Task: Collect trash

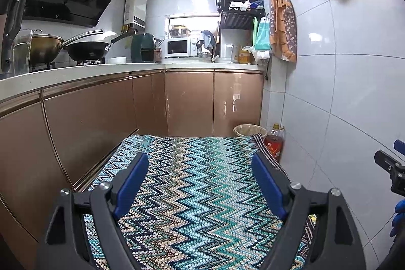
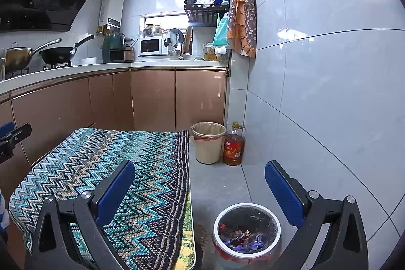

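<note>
Both hand-held grippers wide open, empty.
Hovering over bare worktop (image 2: 106, 158); bin (image 2: 246, 229) below right, loaded with trash (image 2: 240, 237), handy for drops.

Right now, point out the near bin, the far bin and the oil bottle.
Near bin (image 2: 276, 220): right wrist view, white rim.
Far bin (image 2: 208, 151): right wrist view, beige wall.
Oil bottle (image 2: 233, 147): right wrist view, red label.
</note>
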The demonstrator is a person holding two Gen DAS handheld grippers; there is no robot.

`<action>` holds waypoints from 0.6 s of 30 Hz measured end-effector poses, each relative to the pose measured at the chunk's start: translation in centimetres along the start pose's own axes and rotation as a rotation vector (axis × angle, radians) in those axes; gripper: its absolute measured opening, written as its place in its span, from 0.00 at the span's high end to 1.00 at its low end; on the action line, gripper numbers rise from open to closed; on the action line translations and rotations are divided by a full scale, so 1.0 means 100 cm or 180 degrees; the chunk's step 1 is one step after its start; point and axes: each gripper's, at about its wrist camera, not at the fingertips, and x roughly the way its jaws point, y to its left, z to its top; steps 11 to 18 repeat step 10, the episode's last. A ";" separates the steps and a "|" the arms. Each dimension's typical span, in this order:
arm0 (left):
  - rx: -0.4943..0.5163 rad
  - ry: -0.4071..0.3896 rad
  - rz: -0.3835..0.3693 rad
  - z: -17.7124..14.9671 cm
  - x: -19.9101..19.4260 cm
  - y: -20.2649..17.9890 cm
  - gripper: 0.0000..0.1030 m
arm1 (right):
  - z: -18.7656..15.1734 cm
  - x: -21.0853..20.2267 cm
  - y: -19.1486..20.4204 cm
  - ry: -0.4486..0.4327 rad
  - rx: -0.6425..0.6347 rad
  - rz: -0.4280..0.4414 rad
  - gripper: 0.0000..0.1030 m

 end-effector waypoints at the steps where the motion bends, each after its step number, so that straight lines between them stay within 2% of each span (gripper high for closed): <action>1: -0.0005 0.0000 0.0000 0.001 0.000 0.001 0.20 | 0.000 0.000 0.000 -0.0001 -0.0003 0.0000 0.00; 18: -0.0038 -0.0041 0.0080 0.001 -0.004 0.007 0.20 | 0.001 -0.001 0.000 -0.0010 0.0001 0.0021 0.00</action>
